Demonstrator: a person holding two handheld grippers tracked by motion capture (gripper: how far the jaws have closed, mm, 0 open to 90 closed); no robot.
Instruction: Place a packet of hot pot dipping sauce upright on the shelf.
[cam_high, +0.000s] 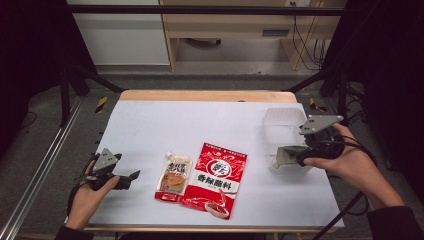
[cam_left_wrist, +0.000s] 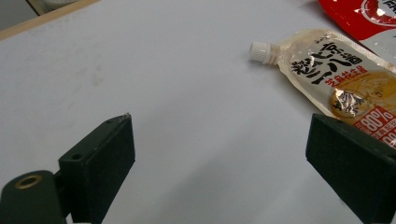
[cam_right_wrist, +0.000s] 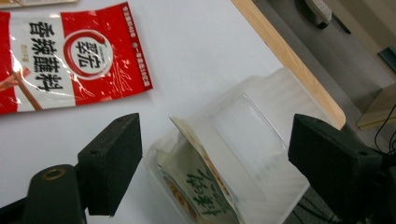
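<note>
We see a cream sauce pouch (cam_right_wrist: 198, 196) standing tilted in the clear tub (cam_right_wrist: 261, 140) (green lettering); right hand-held gripper (cam_right_wrist: 210, 163) jaws spread apart.

Pale sauce pouch (cam_right_wrist: 205, 186) standing tilted inside clear plastic tub (cam_right_wrist: 261, 140), near table's right edge

A white-topped table (cam_high: 150, 125) with a wooden edge stands on grey floor (cam_high: 45, 125), pale cabinets (cam_high: 125, 35) behind.
</note>
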